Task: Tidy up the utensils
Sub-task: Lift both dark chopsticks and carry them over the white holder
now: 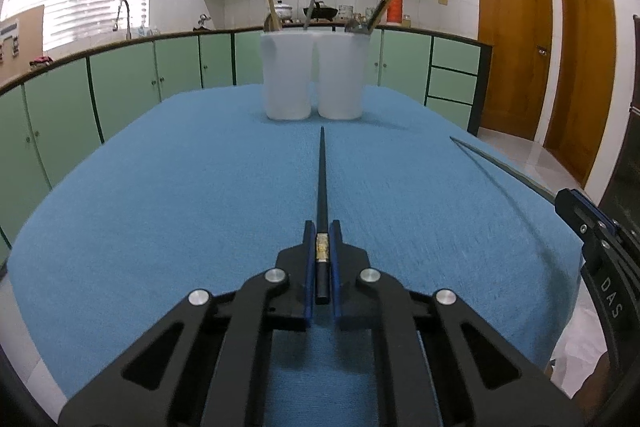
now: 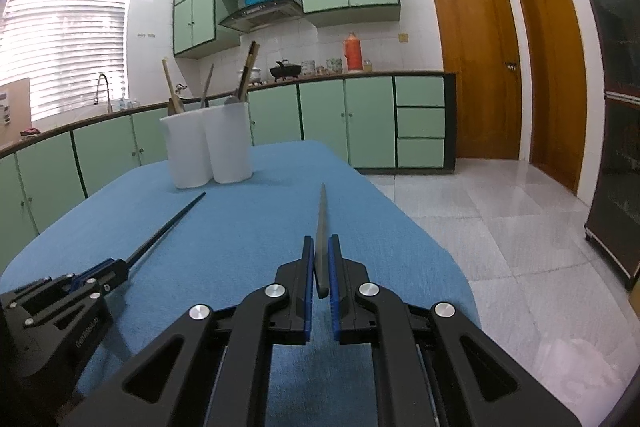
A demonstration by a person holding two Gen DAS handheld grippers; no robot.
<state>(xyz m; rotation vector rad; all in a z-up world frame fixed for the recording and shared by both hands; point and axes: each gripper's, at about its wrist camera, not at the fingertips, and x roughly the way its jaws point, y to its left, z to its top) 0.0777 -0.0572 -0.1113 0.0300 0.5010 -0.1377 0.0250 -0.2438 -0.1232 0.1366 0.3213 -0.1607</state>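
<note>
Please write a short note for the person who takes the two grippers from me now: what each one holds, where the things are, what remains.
Left gripper: shut on a black chopstick, tip toward the cups.
Right gripper: shut on a grey metal utensil, pointing forward.
Two white cups stand side by side at the far end of the blue cloth; utensils already stand in them.
Left to do: put both held pieces into the cups.

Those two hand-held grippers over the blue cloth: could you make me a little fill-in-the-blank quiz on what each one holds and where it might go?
1. The left hand-held gripper is shut on a black ____.
2. The right hand-held gripper is shut on a slim grey utensil, and both point toward two white ____ that stand side by side.
3. The table is covered by a ____ cloth.

Missing words: chopstick; containers; blue
</note>
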